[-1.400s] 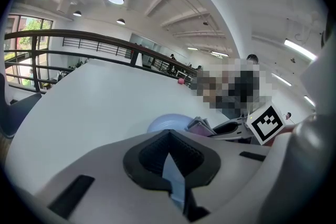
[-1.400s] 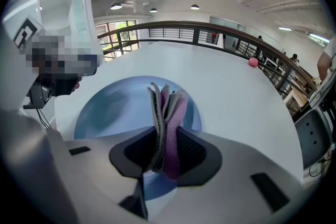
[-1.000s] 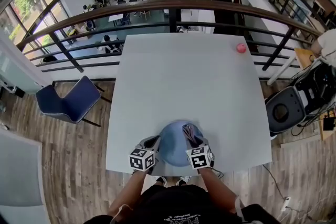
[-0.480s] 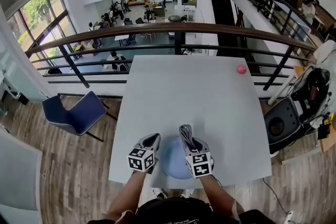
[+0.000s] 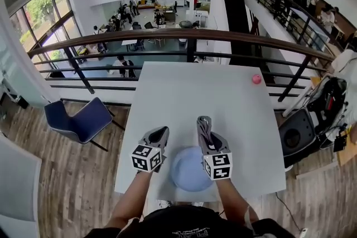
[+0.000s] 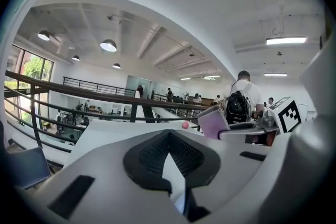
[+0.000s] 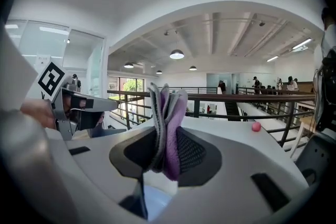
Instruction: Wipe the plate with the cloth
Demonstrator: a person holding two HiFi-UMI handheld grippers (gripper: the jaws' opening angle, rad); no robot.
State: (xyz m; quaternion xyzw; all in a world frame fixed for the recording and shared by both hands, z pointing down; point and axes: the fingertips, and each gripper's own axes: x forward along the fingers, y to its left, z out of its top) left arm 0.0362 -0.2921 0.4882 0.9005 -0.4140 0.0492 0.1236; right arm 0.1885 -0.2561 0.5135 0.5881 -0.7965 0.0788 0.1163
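Note:
A pale blue plate (image 5: 187,171) lies at the near edge of the white table (image 5: 223,103). My right gripper (image 5: 205,132) is shut on a folded purple-grey cloth (image 5: 203,123), which sticks up past the plate's far rim. In the right gripper view the cloth (image 7: 169,118) stands between the pads, with a bit of the plate (image 7: 157,202) below. My left gripper (image 5: 160,133) hovers just left of the plate, shut with nothing in it. The left gripper view shows the cloth (image 6: 211,123) to the right of its own closed jaws.
A small pink ball (image 5: 256,78) rests near the table's far right corner. A dark railing (image 5: 184,36) runs behind the table. A blue chair (image 5: 78,119) stands to the left and a black chair (image 5: 295,139) to the right.
Both grippers have moved forward and up off the plate. The cloth, which lay on the plate's right side, now points beyond its far rim. The head camera has tilted up.

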